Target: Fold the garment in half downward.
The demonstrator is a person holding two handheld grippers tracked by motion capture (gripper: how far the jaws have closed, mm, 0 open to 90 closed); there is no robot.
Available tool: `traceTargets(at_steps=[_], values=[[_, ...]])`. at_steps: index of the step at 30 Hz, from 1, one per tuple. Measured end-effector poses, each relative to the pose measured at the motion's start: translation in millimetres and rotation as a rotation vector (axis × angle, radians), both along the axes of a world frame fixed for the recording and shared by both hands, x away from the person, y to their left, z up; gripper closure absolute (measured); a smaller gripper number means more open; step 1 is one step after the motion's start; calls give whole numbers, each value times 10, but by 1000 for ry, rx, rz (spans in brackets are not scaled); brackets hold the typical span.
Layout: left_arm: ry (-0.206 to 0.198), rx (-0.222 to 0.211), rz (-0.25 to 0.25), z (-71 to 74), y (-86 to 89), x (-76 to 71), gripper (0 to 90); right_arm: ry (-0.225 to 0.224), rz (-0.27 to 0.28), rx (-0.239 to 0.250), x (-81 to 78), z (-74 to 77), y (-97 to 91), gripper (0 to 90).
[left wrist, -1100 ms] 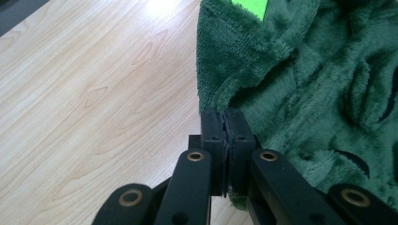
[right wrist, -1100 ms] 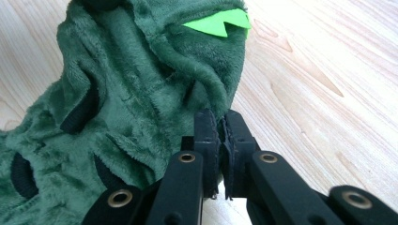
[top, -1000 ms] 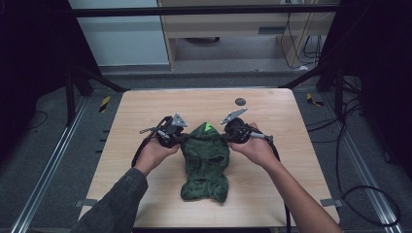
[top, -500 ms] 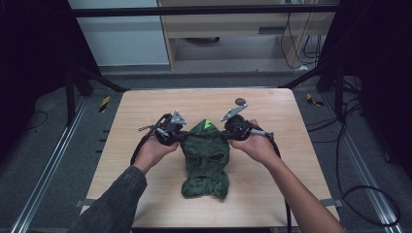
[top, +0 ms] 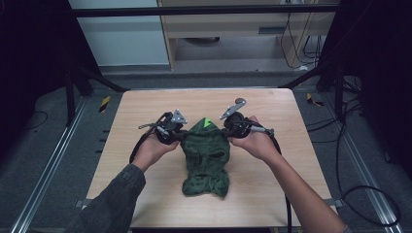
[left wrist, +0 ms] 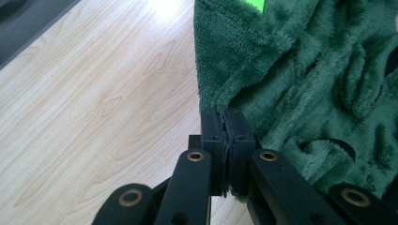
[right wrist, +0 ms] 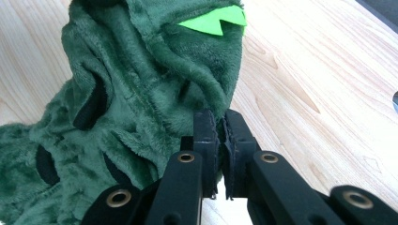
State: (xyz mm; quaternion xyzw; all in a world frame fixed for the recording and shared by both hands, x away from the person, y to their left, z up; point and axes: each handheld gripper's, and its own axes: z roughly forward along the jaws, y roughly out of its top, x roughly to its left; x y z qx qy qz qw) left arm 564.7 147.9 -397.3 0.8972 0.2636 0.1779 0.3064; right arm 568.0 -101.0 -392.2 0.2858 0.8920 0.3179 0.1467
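High view shows a dark green plush hood-like garment (top: 206, 158) with black openings and a bright green tag (top: 208, 122) lying mid-bench (top: 301, 121), no readable writing; left gripper (top: 180, 136) and right gripper (top: 227, 130) jaws clamp its upper edges.

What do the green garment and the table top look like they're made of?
Green garment: soft plush fleece, going by its fuzzy matte pile; its bright green tag looks like smooth felt or foam. Table top: light wood or wood-look laminate, with visible grain and slight sheen.

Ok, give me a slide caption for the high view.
Both grippers, left and right, pinch opposite edges of a green fleece garment on the wooden table.
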Motion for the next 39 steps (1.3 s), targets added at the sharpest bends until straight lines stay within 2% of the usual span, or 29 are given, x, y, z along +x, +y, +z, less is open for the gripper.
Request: traceTargets(at_steps=[4,24,39], values=[[-2,12,-2,29,-8,19,883,-5,0,-8,20,7,5,854],[-35,11,28,154,-3,147,883,-37,-21,-14,178,153,58,854],[-45,9,36,229,0,198,883,-55,-27,-21,257,180,83,854]])
